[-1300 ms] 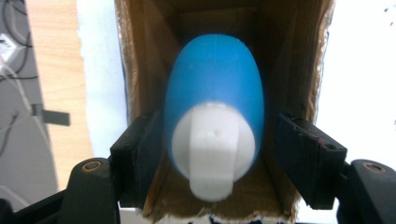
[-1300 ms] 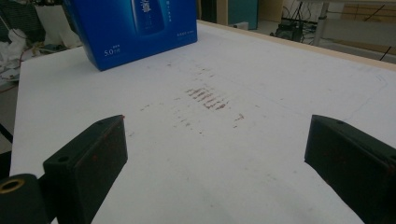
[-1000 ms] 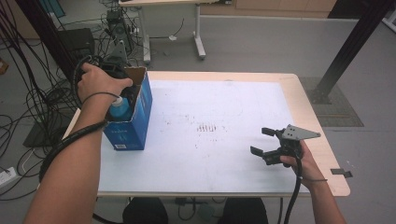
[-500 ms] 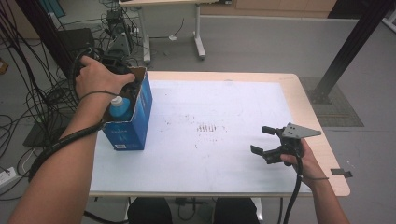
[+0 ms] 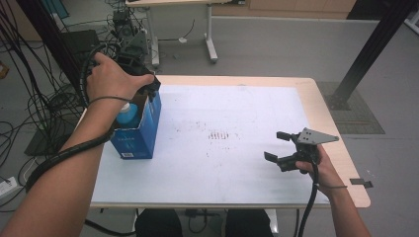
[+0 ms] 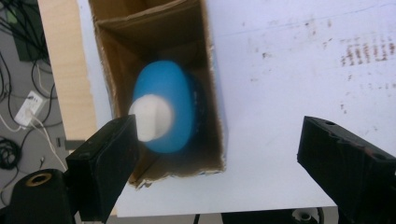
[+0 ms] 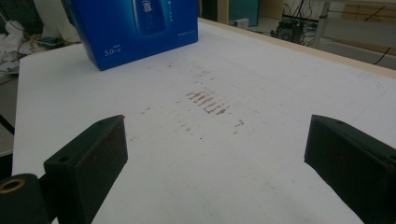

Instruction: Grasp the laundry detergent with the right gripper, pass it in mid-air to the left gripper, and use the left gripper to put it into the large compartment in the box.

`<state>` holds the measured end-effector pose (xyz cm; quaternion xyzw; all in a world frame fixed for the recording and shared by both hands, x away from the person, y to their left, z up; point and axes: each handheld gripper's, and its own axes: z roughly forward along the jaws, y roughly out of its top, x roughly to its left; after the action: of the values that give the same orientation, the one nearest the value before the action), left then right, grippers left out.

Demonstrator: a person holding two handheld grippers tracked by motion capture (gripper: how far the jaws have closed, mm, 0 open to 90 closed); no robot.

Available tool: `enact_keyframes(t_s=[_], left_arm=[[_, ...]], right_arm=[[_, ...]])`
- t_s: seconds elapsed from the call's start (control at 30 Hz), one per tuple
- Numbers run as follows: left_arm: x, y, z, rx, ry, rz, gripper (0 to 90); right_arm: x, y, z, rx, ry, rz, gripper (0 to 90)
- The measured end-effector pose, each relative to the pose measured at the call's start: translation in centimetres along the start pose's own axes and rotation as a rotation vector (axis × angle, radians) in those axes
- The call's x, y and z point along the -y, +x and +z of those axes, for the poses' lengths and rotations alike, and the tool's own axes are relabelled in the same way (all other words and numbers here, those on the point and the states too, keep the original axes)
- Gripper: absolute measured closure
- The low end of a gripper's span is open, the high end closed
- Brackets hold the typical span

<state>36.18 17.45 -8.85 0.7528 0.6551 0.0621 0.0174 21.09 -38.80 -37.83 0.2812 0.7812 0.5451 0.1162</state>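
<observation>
A blue bottle with a white cap (image 6: 163, 114) stands inside the open-topped blue cardboard box (image 5: 141, 133) at about nine o'clock on the white-covered wooden table (image 5: 237, 163); the left gripper (image 6: 219, 149) hangs over the box mouth, its jaws having just been opening, now wide apart and gripping nothing, the bottle below them; the right gripper (image 5: 284, 148) hovers near four o'clock, jaws spread and empty, well apart from the box
</observation>
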Motion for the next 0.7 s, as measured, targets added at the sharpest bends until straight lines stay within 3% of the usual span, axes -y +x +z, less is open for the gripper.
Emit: enact_keyframes(t_s=[0.17, 0.6, 0.7], left_arm=[[0.3, -1.3, -0.5, 0.003, -0.013, 0.039, 9.7], [1.7, -4.9, -1.5, 0.075, -0.091, 0.188, 7.2], [1.8, -5.6, -1.4, 0.084, -0.089, 0.215, 6.4]], right_arm=[[-0.1, 0.0, -0.1, 0.004, 0.000, -0.001, 5.3], [-0.3, 0.2, -0.7, 0.029, 0.006, 0.004, 5.4], [-0.4, 0.3, -0.9, 0.036, 0.012, 0.004, 5.4]])
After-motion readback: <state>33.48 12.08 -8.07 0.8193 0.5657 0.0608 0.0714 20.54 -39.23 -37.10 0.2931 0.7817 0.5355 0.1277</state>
